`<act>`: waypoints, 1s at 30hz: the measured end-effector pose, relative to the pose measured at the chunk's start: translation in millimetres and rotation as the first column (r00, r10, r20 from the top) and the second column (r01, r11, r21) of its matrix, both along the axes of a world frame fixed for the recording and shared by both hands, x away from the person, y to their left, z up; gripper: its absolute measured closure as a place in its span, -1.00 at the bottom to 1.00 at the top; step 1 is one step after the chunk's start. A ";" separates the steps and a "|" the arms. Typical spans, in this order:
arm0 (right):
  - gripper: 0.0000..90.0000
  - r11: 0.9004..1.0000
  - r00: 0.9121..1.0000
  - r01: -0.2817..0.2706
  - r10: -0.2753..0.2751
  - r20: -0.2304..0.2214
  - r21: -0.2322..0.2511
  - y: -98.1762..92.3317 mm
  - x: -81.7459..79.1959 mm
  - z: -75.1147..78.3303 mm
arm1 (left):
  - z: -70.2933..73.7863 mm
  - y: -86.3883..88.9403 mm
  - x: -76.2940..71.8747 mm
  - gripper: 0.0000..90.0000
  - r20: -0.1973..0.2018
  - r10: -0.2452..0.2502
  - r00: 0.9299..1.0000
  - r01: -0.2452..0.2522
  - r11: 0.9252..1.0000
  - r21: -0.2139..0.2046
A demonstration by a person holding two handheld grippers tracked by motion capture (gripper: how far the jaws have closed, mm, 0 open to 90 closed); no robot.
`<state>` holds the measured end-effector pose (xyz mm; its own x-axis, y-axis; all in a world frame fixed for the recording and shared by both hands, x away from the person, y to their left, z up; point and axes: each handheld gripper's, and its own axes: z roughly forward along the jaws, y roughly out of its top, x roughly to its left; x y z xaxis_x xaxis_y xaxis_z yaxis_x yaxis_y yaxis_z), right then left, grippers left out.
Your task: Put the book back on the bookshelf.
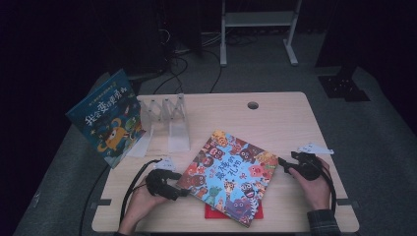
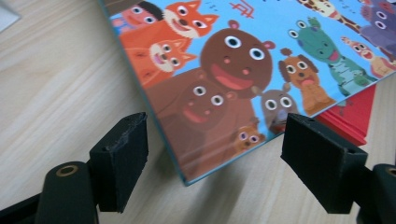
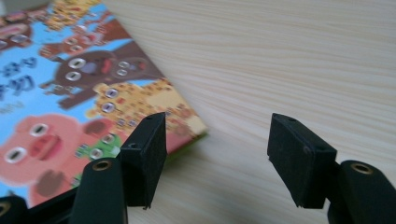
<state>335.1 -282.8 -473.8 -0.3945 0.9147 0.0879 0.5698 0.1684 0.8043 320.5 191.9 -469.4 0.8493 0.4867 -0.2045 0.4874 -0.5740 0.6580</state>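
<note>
- High view: a person's 2 hands come in from the bottom edge, each holding a gripper low over the wooden table [image 1: 275,115], one on either side of a picture book [image 1: 228,174] lying flat and turned at an angle near the front edge.
- The left gripper [image 1: 183,192] points right at the book's near-left corner; the left hand [image 1: 142,199] wraps its body, cable looping back behind.
- The right gripper [image 1: 281,163] points left at the book's right corner, held by the right hand [image 1: 317,184] in a plaid cuff.
- Left gripper view: the jaws stand wide apart and hold nothing; the book's corner [image 2: 187,177] sits between them, slightly ahead, whether raised off the table I cannot tell.
- Right gripper view: the jaws are spread and empty; the book corner [image 3: 198,128] lies just beyond the left jaw.
- A red book [image 1: 258,211] lies under the picture book, mostly hidden, only its edges showing.
- At the table's back left, a second blue book [image 1: 105,118] leans on a clear rack [image 1: 167,115]; its lower part overhangs the table edge.
- The room behind is too dark to make out.
</note>
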 end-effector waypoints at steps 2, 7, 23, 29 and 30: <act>-0.21 0.999 1.000 -0.022 0.022 -0.009 0.028 4.7 3.8 -2.2 | 0.2 -1.8 -0.3 -0.55 0.003 0.003 1.000 -0.003 1.000 0.004; -0.22 0.996 0.997 -0.053 0.056 -0.052 0.071 11.8 12.4 -10.0 | 0.7 -2.2 -1.0 -0.54 0.003 0.008 1.000 -0.008 1.000 0.009; -0.20 0.984 0.991 -0.101 0.113 -0.076 0.150 15.9 17.4 -14.9 | -1.3 0.4 -0.5 -0.54 -0.020 0.009 1.000 -0.009 1.000 0.011; -0.20 0.982 0.989 -0.119 0.131 -0.075 0.145 21.2 16.7 -14.4 | -1.8 5.4 -3.5 -0.56 -0.029 0.014 0.999 -0.014 1.000 0.004; -0.20 0.982 0.988 -0.122 0.134 -0.076 0.146 22.3 17.0 -14.3 | -1.8 5.4 -3.5 -0.56 -0.029 0.014 0.999 -0.014 1.000 0.004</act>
<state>352.1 -260.5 -488.1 -0.4931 0.8332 0.2503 0.6181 0.1330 0.7748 317.0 197.3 -471.3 0.8361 0.4993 -0.2270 0.5143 -0.5698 0.6409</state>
